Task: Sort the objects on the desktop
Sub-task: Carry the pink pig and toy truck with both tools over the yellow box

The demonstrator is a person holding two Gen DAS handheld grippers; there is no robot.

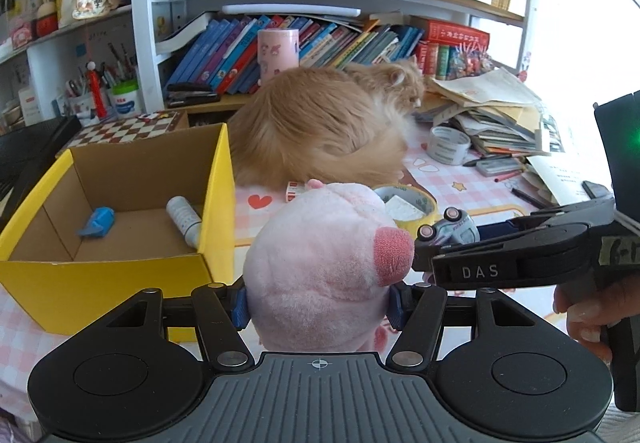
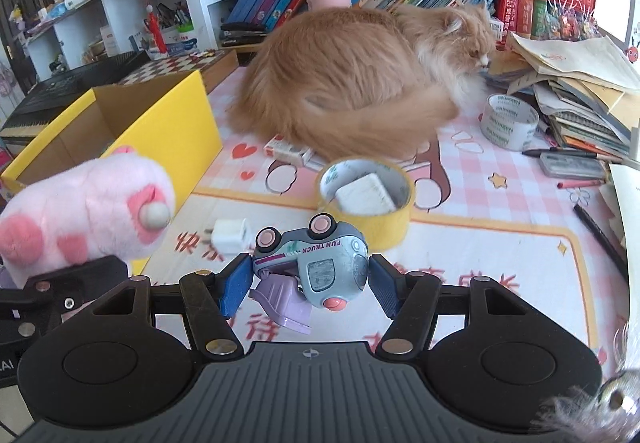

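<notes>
My left gripper (image 1: 316,303) is shut on a pink plush pig (image 1: 324,263) and holds it just right of the open yellow box (image 1: 120,275); the pig also shows in the right wrist view (image 2: 84,211). The box holds a blue toy (image 1: 98,227) and a white tube (image 1: 184,219). My right gripper (image 2: 308,279) is shut on a pale blue toy truck (image 2: 320,263), tipped on its side above the tablecloth. In the left wrist view the right gripper (image 1: 424,255) and the truck (image 1: 456,229) are beside the pig's snout.
An orange cat (image 2: 352,83) lies mid-table behind everything. A yellow tape roll (image 2: 368,199) with a white block inside, a white plug adapter (image 2: 230,235), a small card box (image 2: 288,151) and a clear tape roll (image 2: 510,121) lie on the tablecloth. Stacked books and papers (image 2: 580,91) fill the right.
</notes>
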